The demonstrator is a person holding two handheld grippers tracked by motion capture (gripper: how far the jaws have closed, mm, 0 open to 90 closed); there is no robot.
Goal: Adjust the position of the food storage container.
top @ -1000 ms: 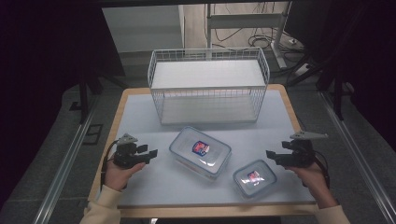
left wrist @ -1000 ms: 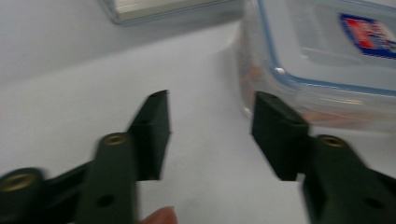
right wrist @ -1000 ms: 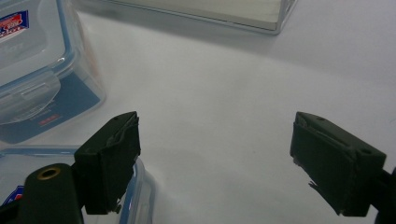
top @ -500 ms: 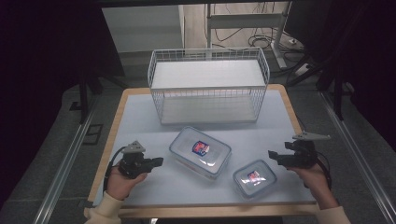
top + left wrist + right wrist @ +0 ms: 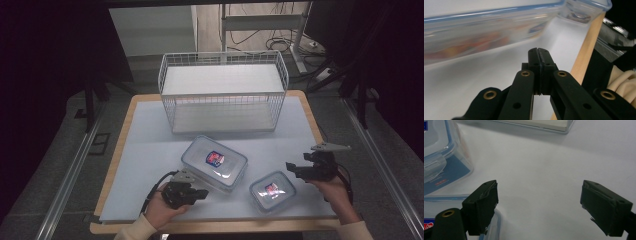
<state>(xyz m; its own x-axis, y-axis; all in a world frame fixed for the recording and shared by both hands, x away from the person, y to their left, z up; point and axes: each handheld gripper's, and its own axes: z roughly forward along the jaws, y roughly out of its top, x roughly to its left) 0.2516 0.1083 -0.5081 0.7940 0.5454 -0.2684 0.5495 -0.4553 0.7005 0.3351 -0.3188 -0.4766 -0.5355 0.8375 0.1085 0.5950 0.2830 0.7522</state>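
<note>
Pale blue matting (image 5: 145, 165) covers your wood-edged table, with a white wire basket (image 5: 223, 92) standing at the far side and dark floor all around. Your left gripper (image 5: 192, 194) has slid inward along the near edge since a second ago and now sits just beside the near-left corner of the large clear plastic lidded container (image 5: 215, 161); its jaws have just been closing and now meet flat with nothing between them, as the left gripper view shows (image 5: 539, 53). That reads as you setting up to nudge or steady the box with closed tips rather than to pinch it. Your right gripper (image 5: 300, 170) has held its place near the small clear plastic lidded container (image 5: 272, 190), jaws standing wide and empty over bare mat (image 5: 539, 195).

The large container lies flat, lid up, in the middle of the mat in front of the basket. Its long axis runs diagonally, from far-left to near-right, with the near-right corner aimed at the small container, which lies close but apart and skewed the other way.
</note>
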